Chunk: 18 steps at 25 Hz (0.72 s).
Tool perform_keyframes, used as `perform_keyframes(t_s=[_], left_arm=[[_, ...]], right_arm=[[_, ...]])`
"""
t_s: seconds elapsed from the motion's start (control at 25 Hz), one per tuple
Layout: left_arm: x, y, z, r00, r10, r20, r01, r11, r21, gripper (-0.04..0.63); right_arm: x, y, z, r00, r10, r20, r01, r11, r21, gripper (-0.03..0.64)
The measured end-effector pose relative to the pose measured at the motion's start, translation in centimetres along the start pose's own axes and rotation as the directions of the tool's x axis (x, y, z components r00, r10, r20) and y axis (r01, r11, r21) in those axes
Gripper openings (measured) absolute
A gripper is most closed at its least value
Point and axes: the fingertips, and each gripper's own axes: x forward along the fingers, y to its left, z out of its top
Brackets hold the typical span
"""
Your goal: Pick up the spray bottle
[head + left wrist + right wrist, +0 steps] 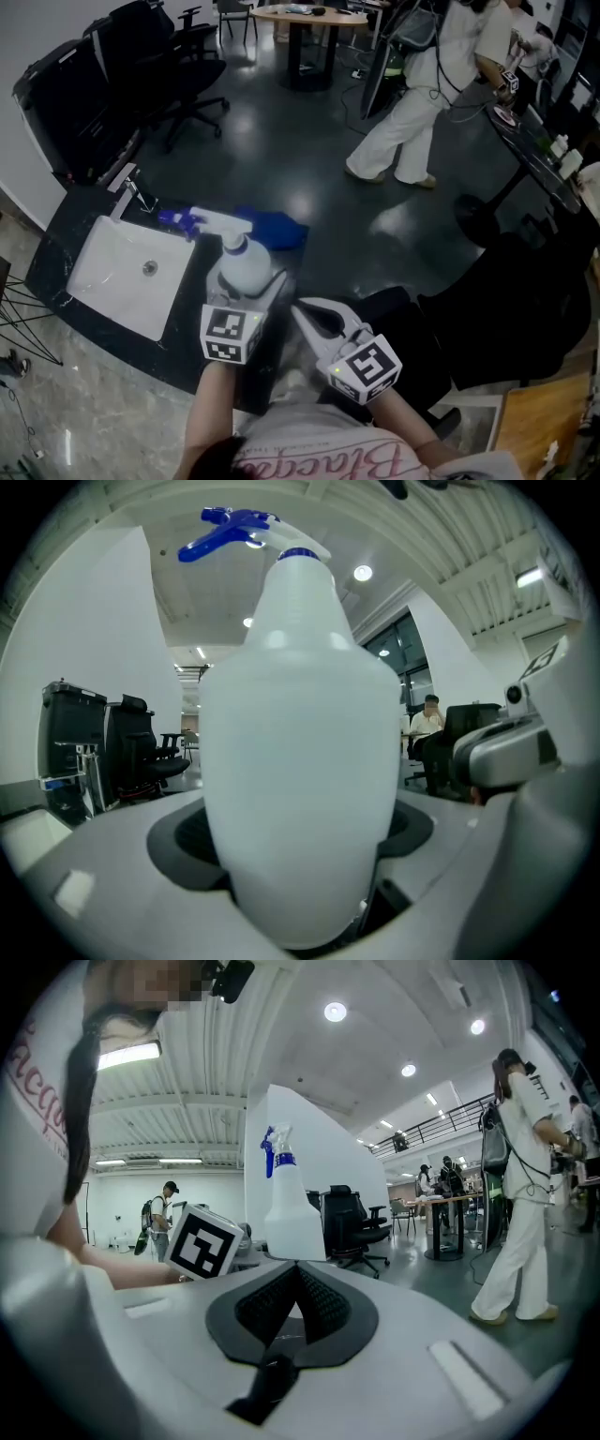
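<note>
Spray bottle (300, 761) stands clamped between left gripper's (246, 289) fingers (176, 850).

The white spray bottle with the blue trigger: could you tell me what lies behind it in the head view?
A crumpled blue cloth lies just beyond the spray bottle; the bottle covers part of it, so its full extent is hidden.

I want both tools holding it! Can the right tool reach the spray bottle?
Probably yes. The spray bottle is held in the left tool, close beside the right tool, nothing between them. The right jaws are together and would need opening.
</note>
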Motion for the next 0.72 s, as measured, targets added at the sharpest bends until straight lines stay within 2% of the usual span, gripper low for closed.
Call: perform_keyframes(t_s=[0.16, 0.28, 0.4, 0.72], left_arm=[[-2.7, 0.0, 2.5, 1.0, 0.005, 0.013, -0.005, 1.0, -0.002, 0.414], [-4.5, -0.5, 3.9, 1.0, 0.008, -0.009, -0.008, 1.0, -0.001, 0.414], [-5.9, -0.9, 4.5, 1.0, 0.012, -0.025, -0.012, 1.0, -0.019, 0.414], [-8.5, -1.9, 4.9, 1.0, 0.017, -0.002, -0.017, 1.0, -0.017, 0.414]], right_arm=[[-0.4, 0.9, 0.8, 1.0, -0.012, 0.007, 0.012, 0.999, -0.031, 0.0], [-1.2, 1.5, 1.6, 0.999, -0.011, 0.03, 0.012, 0.999, -0.033, 0.0], [-1.8, 2.0, 1.9, 0.999, -0.002, 0.041, 0.004, 0.999, -0.046, 0.0], [-2.6, 3.3, 2.7, 0.998, 0.008, 0.065, -0.002, 0.996, -0.088, 0.0]])
